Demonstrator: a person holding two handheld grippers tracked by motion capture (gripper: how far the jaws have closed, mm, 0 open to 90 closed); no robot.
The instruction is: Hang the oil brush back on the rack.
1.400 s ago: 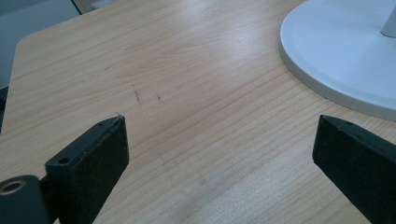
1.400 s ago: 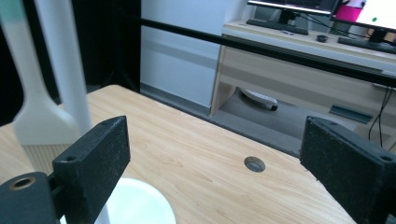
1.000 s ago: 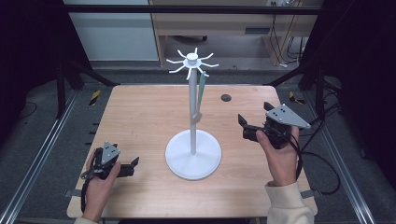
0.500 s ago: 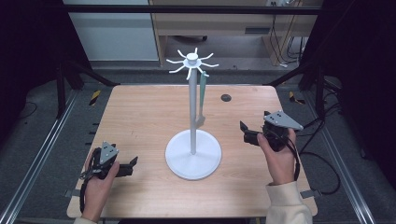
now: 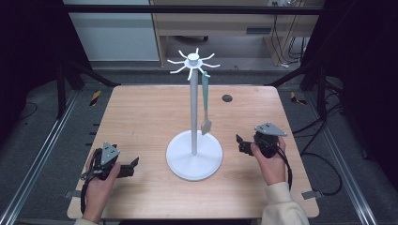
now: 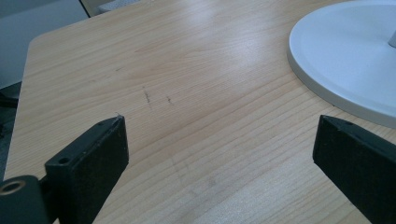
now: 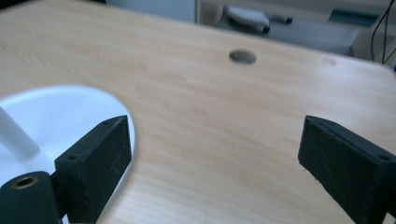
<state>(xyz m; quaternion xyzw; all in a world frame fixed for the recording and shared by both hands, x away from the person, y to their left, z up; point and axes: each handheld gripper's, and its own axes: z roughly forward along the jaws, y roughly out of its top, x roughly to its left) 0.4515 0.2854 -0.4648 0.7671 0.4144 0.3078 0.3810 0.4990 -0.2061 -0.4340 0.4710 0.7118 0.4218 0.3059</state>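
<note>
Hanging step looks done: green spatula on white rack. My left gripper at 8 o'clock, right gripper at 4 o'clock, both wide open, empty. Next: rest on tabletop.

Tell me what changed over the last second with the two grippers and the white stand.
The right gripper came down and back toward the person, ending low beside the stand's base, jaws open and empty. The left gripper barely shifted, open near the table's front edge. The white stand and the green spatula hanging from it stayed put.
</note>
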